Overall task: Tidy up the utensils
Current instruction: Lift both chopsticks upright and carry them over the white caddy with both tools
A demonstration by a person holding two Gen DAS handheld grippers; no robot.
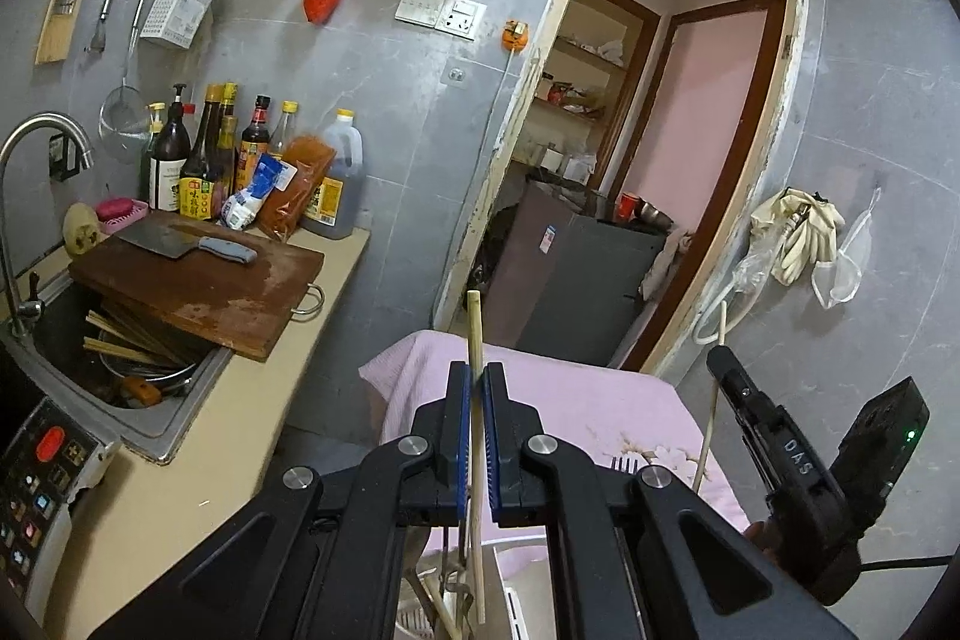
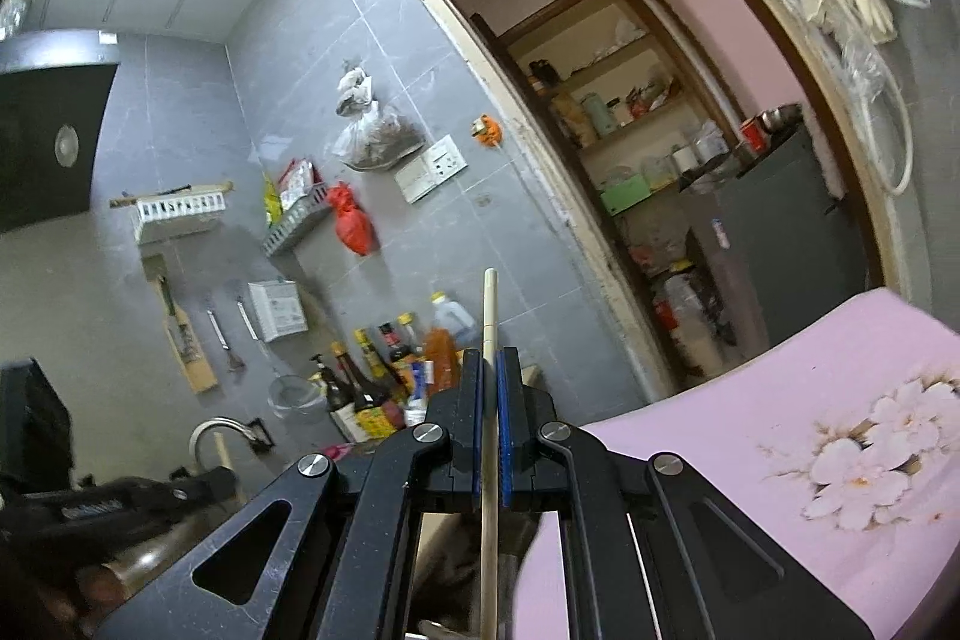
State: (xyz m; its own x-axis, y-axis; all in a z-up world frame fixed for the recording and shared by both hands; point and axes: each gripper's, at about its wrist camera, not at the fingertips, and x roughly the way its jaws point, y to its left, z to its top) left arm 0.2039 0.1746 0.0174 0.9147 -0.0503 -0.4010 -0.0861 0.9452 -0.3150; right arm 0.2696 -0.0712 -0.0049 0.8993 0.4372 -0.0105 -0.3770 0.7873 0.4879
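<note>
My left gripper (image 1: pixel 478 379) is shut on a wooden chopstick (image 1: pixel 474 334) that stands nearly upright, its top above the jaws and its lower end down by a white utensil holder (image 1: pixel 420 610) with other utensils. My right gripper (image 2: pixel 490 361) is shut on a second pale chopstick (image 2: pixel 489 304), also upright. In the left wrist view the right gripper (image 1: pixel 723 358) shows at the right, holding its chopstick (image 1: pixel 708 430) over the pink cloth. A fork's tines (image 1: pixel 624 465) peek out on the cloth behind the left gripper.
A table with a pink flowered cloth (image 1: pixel 576 400) lies ahead. At left a counter holds a sink (image 1: pixel 120 376) with chopsticks and dishes, a cutting board (image 1: pixel 198 280) with a cleaver (image 1: pixel 180 238), and sauce bottles (image 1: pixel 240 160). A doorway (image 1: pixel 630 160) opens behind.
</note>
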